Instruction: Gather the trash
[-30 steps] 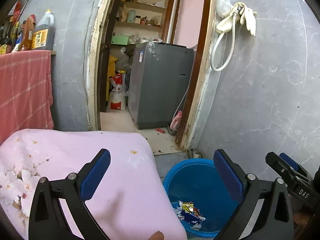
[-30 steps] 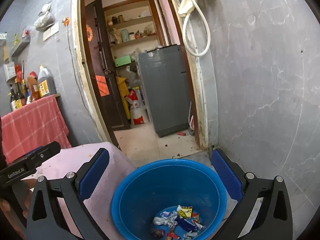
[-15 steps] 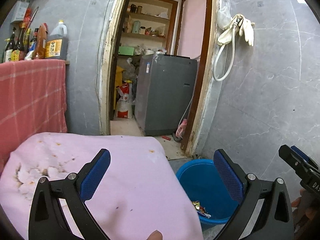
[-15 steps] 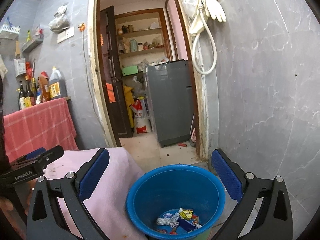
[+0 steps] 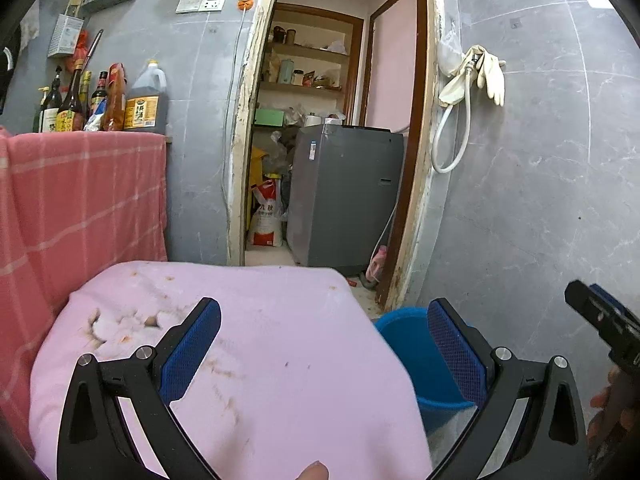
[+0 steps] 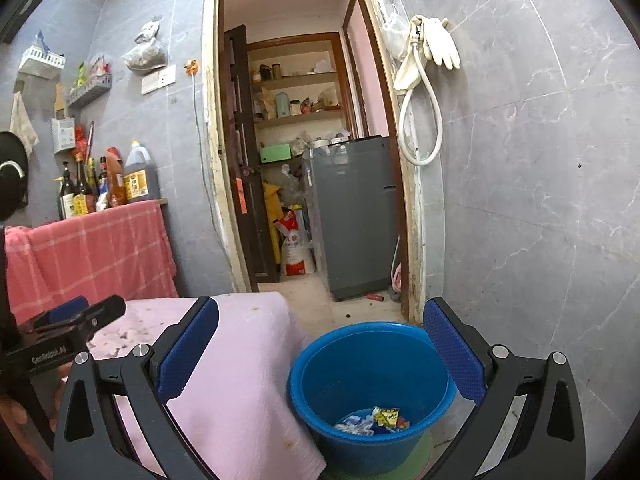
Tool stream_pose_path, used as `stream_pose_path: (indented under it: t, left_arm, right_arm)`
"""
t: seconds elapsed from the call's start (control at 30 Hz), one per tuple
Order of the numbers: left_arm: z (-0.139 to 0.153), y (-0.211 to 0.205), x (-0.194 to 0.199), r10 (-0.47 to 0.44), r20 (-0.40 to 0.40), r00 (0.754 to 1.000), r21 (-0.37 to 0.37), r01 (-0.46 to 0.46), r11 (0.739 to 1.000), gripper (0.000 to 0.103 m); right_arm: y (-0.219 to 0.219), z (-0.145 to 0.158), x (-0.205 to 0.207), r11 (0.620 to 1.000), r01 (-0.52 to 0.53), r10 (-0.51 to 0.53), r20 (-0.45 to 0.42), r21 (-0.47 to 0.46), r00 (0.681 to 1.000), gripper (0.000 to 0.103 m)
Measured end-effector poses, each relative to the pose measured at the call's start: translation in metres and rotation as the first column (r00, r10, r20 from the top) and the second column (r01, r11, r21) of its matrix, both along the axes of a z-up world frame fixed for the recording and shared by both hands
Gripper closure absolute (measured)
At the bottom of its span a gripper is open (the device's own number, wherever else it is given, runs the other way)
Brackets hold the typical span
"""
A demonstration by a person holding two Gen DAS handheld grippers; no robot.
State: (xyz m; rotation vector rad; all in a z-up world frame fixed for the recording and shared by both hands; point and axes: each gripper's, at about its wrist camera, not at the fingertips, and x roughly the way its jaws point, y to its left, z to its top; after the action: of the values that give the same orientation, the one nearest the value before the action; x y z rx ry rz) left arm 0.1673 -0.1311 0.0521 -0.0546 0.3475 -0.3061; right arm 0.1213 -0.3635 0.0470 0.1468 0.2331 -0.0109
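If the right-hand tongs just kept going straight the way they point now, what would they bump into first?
Probably nothing close. The right tongs stand open and empty, aimed above the blue bucket toward the doorway. The line seems to pass over the bucket's far rim to the floor by the grey appliance, though depth is hard to judge.

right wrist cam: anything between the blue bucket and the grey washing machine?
Right wrist view: only bare, dusty floor separates the round blue plastic bucket from the grey box-shaped washing machine.

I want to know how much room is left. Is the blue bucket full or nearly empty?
Nearly empty. In the right wrist view the blue bucket stands upright, and only a few crumpled wrappers lie on its bottom; its inner walls are bare above them.
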Motion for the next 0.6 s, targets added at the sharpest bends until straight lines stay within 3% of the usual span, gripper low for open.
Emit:
stream_pose_path:
  t: [0.37, 0.6]
  left_arm:
    - [-0.019, 0.025, -0.041, 0.056, -0.041, 0.998, -0.007, -0.057, 0.998, 0.002]
    - [-0.023, 0.035, -0.059, 0.080, -0.026, 0.996, 0.011, -0.080, 0.997, 0.002]
  right_arm:
    - [0.009, -0.009, -0.032, 1.000, -0.011, 0.011, 0.017, -0.001, 1.000, 0.000]
    - [0.018, -0.018, -0.047, 1.000, -0.011, 0.011, 0.016, -0.026, 1.000, 0.000]
